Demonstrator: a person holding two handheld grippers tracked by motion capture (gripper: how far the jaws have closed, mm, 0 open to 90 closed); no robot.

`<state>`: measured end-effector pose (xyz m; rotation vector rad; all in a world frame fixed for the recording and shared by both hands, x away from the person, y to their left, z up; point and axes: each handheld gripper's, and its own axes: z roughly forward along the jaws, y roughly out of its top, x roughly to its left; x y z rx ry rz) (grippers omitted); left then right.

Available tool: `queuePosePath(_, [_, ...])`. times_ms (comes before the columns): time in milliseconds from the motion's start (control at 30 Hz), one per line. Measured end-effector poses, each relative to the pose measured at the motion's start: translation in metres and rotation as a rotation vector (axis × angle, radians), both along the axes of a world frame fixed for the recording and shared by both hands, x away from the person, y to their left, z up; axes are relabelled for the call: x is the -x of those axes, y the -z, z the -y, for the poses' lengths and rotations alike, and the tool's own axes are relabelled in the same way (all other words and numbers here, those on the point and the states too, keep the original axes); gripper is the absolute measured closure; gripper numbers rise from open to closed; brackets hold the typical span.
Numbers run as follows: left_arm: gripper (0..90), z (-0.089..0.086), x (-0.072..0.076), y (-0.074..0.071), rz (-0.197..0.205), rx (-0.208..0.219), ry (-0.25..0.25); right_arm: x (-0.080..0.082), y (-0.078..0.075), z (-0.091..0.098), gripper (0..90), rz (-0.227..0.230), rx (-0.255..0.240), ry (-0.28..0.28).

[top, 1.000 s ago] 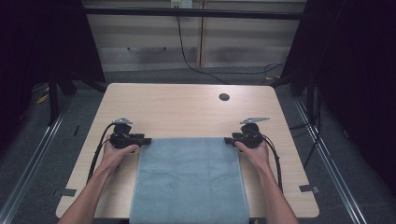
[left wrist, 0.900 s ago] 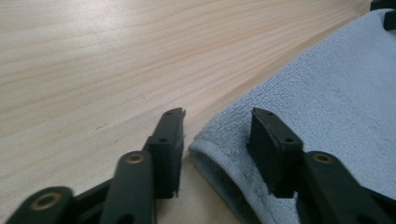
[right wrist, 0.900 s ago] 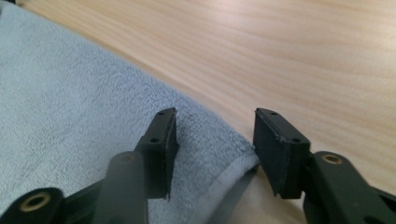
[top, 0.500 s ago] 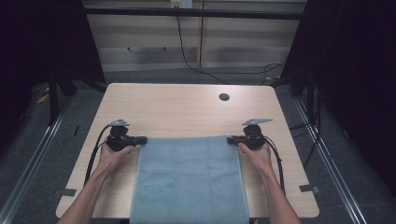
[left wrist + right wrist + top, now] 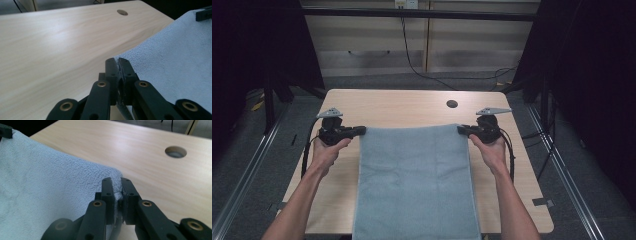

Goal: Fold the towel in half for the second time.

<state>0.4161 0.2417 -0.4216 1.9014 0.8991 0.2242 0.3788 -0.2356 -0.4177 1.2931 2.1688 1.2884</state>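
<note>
A grey-blue towel (image 5: pixel 416 182) lies spread on the light wooden table (image 5: pixel 412 107), its near end hanging over the front edge. My left gripper (image 5: pixel 360 131) is shut on the towel's far left corner (image 5: pixel 120 61), and my right gripper (image 5: pixel 461 129) is shut on the far right corner (image 5: pixel 115 180). Both sets of jaws have just been closing, and the cloth is pinched between them. Both far corners are lifted off the tabletop, with the far edge stretched taut between the two grippers.
A round cable hole (image 5: pixel 452 104) sits in the table's far right part, also seen as the hole (image 5: pixel 175 151) beyond my right gripper. Bare wood stretches behind the towel. Dark curtains and metal floor rails flank the table.
Both grippers closed on the towel's far corners and rose, lifting the far edge off the table. The hands stayed about the same distance apart.
</note>
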Motion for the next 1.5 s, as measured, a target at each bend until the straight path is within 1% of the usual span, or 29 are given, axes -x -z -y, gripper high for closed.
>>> queuePosePath(133, [87.1, 0.0, -0.004, -0.014, 0.023, 0.038, -0.008, -0.004, -0.012, -0.002, 83.1, 0.018, 0.02, -0.009])
queuePosePath(167, [87.1, 0.0, -0.006, -0.019, 0.031, 0.044, -0.005, -0.008, -0.02, -0.001, 83.2, 0.036, 0.012, -0.005])
queuePosePath(200, [87.1, 0.001, -0.007, -0.025, 0.044, 0.047, -0.003, -0.008, -0.02, -0.001, 83.2, 0.036, 0.012, -0.005])
queuePosePath(233, [87.1, 0.001, -0.009, -0.03, 0.051, 0.049, -0.008, -0.01, -0.029, 0.0, 83.3, 0.062, 0.005, 0.015])
queuePosePath(333, [87.1, 0.001, -0.009, -0.044, 0.076, 0.074, -0.029, -0.012, -0.037, 0.002, 83.3, 0.08, -0.012, 0.013])
queuePosePath(367, [87.1, 0.0, -0.008, -0.046, 0.085, 0.087, -0.027, -0.01, -0.045, 0.003, 83.3, 0.104, -0.027, 0.013])
queuePosePath(433, [87.1, 0.0, -0.003, -0.046, 0.09, 0.06, -0.008, -0.008, -0.046, 0.003, 83.3, 0.111, -0.031, 0.011])
queuePosePath(500, [87.1, -0.003, 0.006, -0.041, 0.097, 0.054, 0.005, 0.003, -0.041, 0.006, 83.4, 0.112, -0.033, -0.014])
queuePosePath(567, [87.0, -0.007, 0.02, -0.037, 0.108, 0.097, 0.027, 0.009, -0.038, 0.006, 83.4, 0.115, -0.038, -0.026])
queuePosePath(667, [87.0, -0.012, 0.037, -0.031, 0.111, 0.089, 0.047, 0.029, -0.029, 0.011, 83.4, 0.126, -0.057, -0.056])
queuePosePath(700, [87.1, -0.012, 0.043, -0.031, 0.112, 0.084, 0.048, 0.043, -0.025, 0.012, 83.4, 0.136, -0.069, -0.073])
queuePosePath(733, [87.1, -0.012, 0.048, -0.03, 0.127, 0.081, 0.053, 0.043, -0.025, 0.012, 83.4, 0.136, -0.069, -0.073])
queuePosePath(800, [87.0, -0.012, 0.065, -0.029, 0.145, 0.098, 0.065, 0.062, -0.024, 0.012, 83.3, 0.15, -0.061, -0.097])
queuePosePath(833, [87.0, -0.012, 0.065, -0.029, 0.145, 0.098, 0.065, 0.062, -0.024, 0.012, 83.3, 0.15, -0.061, -0.097])
queuePosePath(867, [87.0, -0.014, 0.077, -0.026, 0.149, 0.106, 0.069, 0.076, -0.022, 0.013, 83.2, 0.162, -0.062, -0.115])
queuePosePath(900, [87.0, -0.014, 0.077, -0.026, 0.149, 0.106, 0.069, 0.083, -0.02, 0.014, 83.1, 0.161, -0.069, -0.126])
queuePosePath(933, [87.0, -0.017, 0.088, -0.02, 0.139, 0.109, 0.087, 0.09, -0.018, 0.014, 83.0, 0.16, -0.062, -0.133])
queuePosePath(967, [87.0, -0.017, 0.088, -0.02, 0.139, 0.109, 0.087, 0.09, -0.018, 0.014, 83.0, 0.16, -0.062, -0.133])
queuePosePath(1000, [87.0, -0.019, 0.099, -0.015, 0.131, 0.098, 0.097, 0.104, -0.013, 0.014, 82.7, 0.15, -0.069, -0.16])
queuePosePath(1067, [87.0, -0.021, 0.105, -0.013, 0.125, 0.092, 0.098, 0.118, -0.009, 0.012, 82.6, 0.149, -0.055, -0.175])
queuePosePath(1167, [86.9, -0.025, 0.122, -0.011, 0.135, 0.104, 0.108, 0.132, -0.006, 0.01, 82.0, 0.159, -0.054, -0.189])
queuePosePath(1200, [86.9, -0.026, 0.127, -0.01, 0.129, 0.106, 0.107, 0.143, 0.0, 0.01, 81.6, 0.15, -0.072, -0.193])
queuePosePath(1233, [86.9, -0.026, 0.132, -0.006, 0.119, 0.112, 0.118, 0.143, 0.0, 0.01, 81.6, 0.15, -0.072, -0.193])
queuePosePath(1267, [86.8, -0.025, 0.138, -0.002, 0.114, 0.095, 0.12, 0.152, 0.012, 0.009, 79.4, 0.112, -0.092, -0.194])
queuePosePath(1300, [86.8, -0.025, 0.143, 0.005, 0.105, 0.076, 0.128, 0.157, 0.018, 0.008, 79.4, 0.094, -0.06, -0.197])
queuePosePath(1367, [86.7, -0.027, 0.153, 0.018, 0.08, 0.057, 0.144, 0.162, 0.025, 0.008, 79.3, 0.078, -0.051, -0.201])
queuePosePath(1400, [86.6, -0.028, 0.157, 0.024, 0.058, 0.058, 0.147, 0.17, 0.039, 0.01, 79.2, 0.041, -0.069, -0.207])
queuePosePath(1433, [86.6, -0.029, 0.16, 0.029, 0.044, 0.06, 0.156, 0.17, 0.039, 0.01, 79.2, 0.041, -0.069, -0.207])
queuePosePath(1500, [85.9, -0.029, 0.165, 0.036, 0.02, 0.036, 0.175, 0.18, 0.053, 0.013, 76.3, 0.005, -0.08, -0.202])
